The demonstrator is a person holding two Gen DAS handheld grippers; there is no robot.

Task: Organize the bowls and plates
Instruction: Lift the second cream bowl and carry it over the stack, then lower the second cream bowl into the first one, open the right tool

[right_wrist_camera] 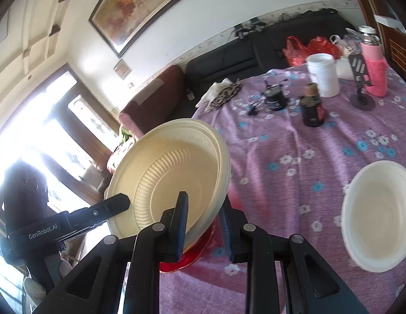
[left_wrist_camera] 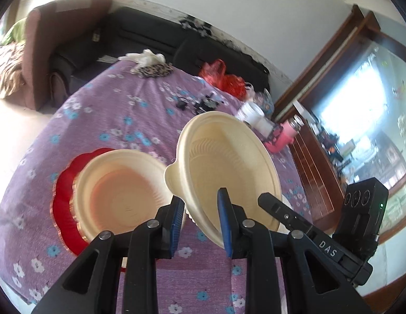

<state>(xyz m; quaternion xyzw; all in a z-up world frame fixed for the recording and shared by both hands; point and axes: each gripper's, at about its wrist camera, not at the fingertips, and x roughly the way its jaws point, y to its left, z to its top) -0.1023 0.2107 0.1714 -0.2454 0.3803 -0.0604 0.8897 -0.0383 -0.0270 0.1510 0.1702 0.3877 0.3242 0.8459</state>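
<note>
The left tool [left_wrist_camera: 200,219] is clamped on the rim of a tilted cream bowl [left_wrist_camera: 229,167], held above the purple-clothed table [left_wrist_camera: 140,120]. The right tool [right_wrist_camera: 203,225] is clamped on a second cream bowl [right_wrist_camera: 171,175]. A third bowl [left_wrist_camera: 119,193] rests on a red plate [left_wrist_camera: 62,198].
</note>
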